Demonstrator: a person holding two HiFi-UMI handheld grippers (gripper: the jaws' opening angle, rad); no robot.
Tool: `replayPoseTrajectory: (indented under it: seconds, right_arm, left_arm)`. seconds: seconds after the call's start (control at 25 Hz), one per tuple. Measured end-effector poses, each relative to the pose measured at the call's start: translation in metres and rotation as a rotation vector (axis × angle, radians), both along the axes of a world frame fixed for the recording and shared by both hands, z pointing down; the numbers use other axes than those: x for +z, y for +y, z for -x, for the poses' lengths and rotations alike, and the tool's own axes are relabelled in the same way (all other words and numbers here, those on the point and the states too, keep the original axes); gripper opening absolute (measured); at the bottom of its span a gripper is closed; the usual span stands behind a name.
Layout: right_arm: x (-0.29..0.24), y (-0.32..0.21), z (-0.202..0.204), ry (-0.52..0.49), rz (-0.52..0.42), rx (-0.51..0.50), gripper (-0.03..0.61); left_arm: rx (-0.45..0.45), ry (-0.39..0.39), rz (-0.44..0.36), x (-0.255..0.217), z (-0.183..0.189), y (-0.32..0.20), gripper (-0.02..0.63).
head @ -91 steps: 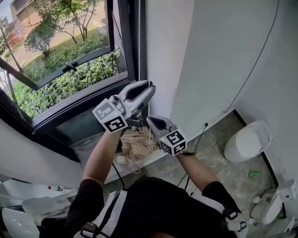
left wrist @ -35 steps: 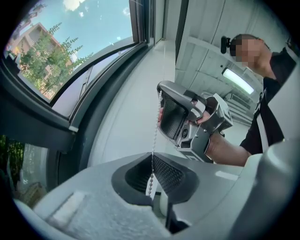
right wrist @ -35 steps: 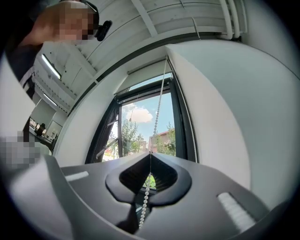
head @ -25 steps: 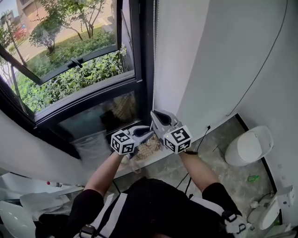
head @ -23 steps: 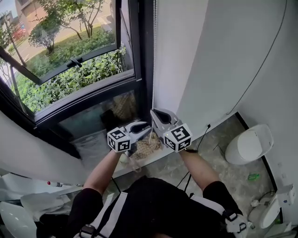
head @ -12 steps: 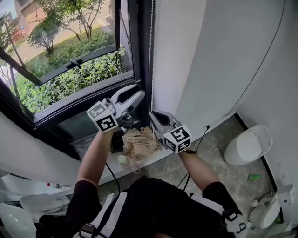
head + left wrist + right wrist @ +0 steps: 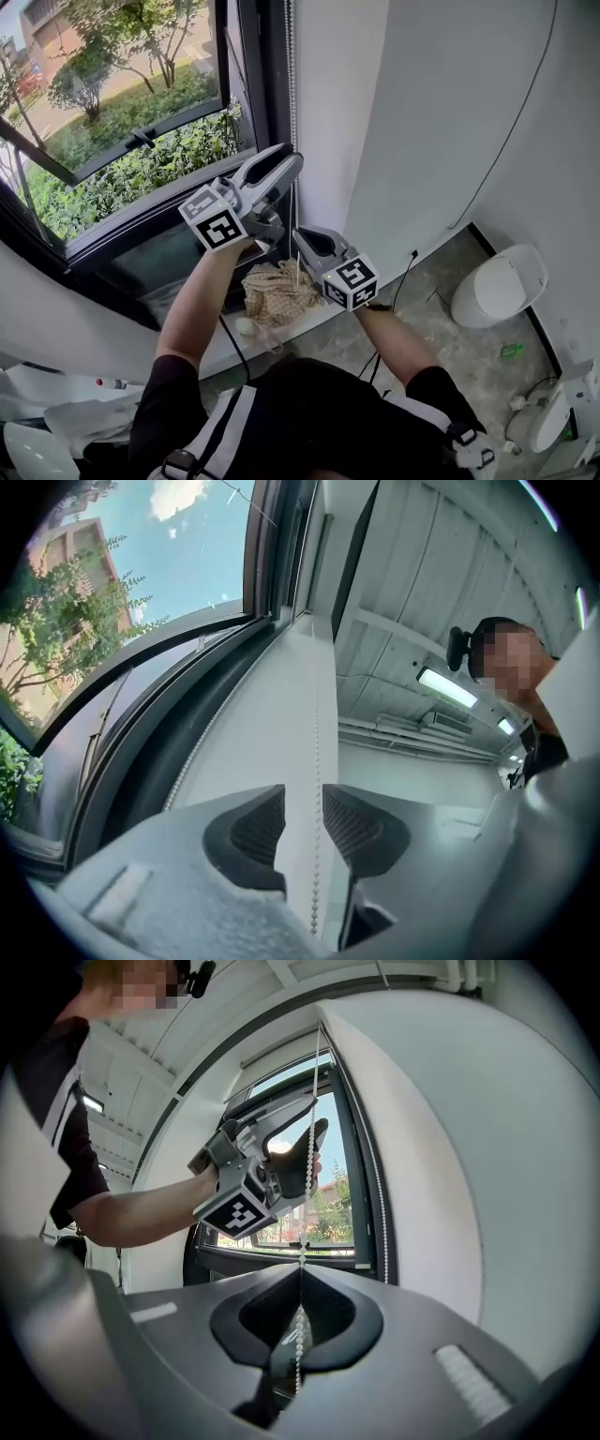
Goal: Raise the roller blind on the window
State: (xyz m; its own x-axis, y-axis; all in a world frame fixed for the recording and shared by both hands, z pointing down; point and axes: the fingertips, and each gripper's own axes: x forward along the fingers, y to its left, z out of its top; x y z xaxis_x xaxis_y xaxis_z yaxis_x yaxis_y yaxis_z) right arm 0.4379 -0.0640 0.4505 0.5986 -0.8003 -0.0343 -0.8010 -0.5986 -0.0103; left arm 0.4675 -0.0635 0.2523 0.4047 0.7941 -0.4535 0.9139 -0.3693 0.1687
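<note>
A white-walled room is showing a dark-framed window (image 7: 267,84) at the far left, with green shrubs beyond the glass. On the sill (image 7: 314,322) below it a tan woven bag (image 7: 279,291) is lying slumped; what it is holding cannot be made out. A small pale round thing (image 7: 245,324) is sitting just beside it, nearer the person.

The roller blind's bead chain (image 7: 292,94) is hanging along the frame's right edge. The left gripper (image 7: 289,161) is reaching up with its jaws having just been opening; the chain is running between them, untouched. Lower down, the right gripper (image 7: 302,236) is clenching the same chain.

A black cable (image 7: 514,127) is trailing down the right wall, and a white toilet-like fixture (image 7: 497,286) is lying on the floor, well apart to the right.
</note>
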Motion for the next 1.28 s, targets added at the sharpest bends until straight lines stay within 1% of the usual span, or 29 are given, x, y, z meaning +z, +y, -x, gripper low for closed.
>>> replayPoseTrajectory:
  seconds: [0.04,0.16,0.2,0.24,0.28,0.36,0.48,0.6,0.64,0.72,0.8,0.88,0.92,1.0,1.08,1.2,1.28]
  right_arm:
    - [0.000,0.001,0.000,0.000,-0.002,0.001,0.006]
    - [-0.001,0.002,0.000,-0.003,0.003,0.000,0.006]
    - [0.000,0.002,0.000,-0.003,0.005,-0.002,0.006]
    - [0.000,0.002,-0.001,-0.004,0.006,-0.002,0.006]
    - [0.000,0.002,-0.001,-0.004,0.005,-0.002,0.006]
    - [0.001,0.002,-0.002,-0.007,-0.001,-0.002,0.006]
    - [0.002,0.002,-0.001,-0.011,-0.010,-0.002,0.006]
    - [0.024,-0.002,0.002,-0.040,0.021,-0.004,0.006]
    - [0.040,-0.004,0.003,-0.068,0.045,-0.004,0.006]
    - [0.082,-0.007,0.008,-0.162,0.114,-0.012,0.006]
    - [0.119,-0.005,0.013,-0.253,0.181,-0.024,0.008]
    - [0.132,-0.001,0.015,-0.291,0.199,-0.018,0.008]
    - [0.132,0.001,0.014,-0.291,0.195,-0.016,0.009]
    - [0.119,0.003,0.012,-0.260,0.173,-0.018,0.016]
    - [0.091,0.005,0.011,-0.214,0.110,-0.020,0.071]
    - [0.030,0.006,0.011,-0.119,-0.012,-0.034,0.072]
    - [-0.012,0.005,0.011,-0.038,-0.066,-0.037,0.077]
  left_arm:
    - [-0.002,0.000,-0.003,0.002,0.000,0.001,0.107]
    - [-0.008,0.014,-0.037,0.005,0.000,0.004,0.091]
    - [-0.001,0.020,-0.046,0.006,0.001,0.005,0.064]
    - [0.009,0.024,-0.053,0.006,0.003,0.007,0.052]
    - [0.018,0.025,-0.056,0.006,0.004,0.009,0.016]
    - [0.019,0.023,-0.051,0.007,0.005,0.009,0.015]
    - [-0.026,0.040,-0.054,0.008,0.006,0.006,0.015]
    - [-0.070,0.041,-0.104,0.027,0.009,0.010,0.015]
    - [-0.083,0.023,-0.121,0.043,0.009,0.011,0.015]
    - [-0.103,-0.044,-0.139,0.086,0.006,0.009,0.015]
    - [-0.108,-0.105,-0.127,0.128,0.004,0.004,0.014]
    - [-0.112,-0.137,-0.105,0.146,0.005,-0.002,0.014]
    - [-0.118,-0.141,-0.110,0.148,0.005,-0.004,0.014]
    - [-0.134,-0.122,-0.150,0.147,0.004,-0.004,0.011]
    - [-0.145,-0.112,-0.168,0.145,0.004,-0.006,0.011]
    - [-0.151,-0.135,-0.128,0.146,0.002,-0.014,0.009]
    - [-0.156,-0.145,-0.107,0.147,0.001,-0.019,0.009]
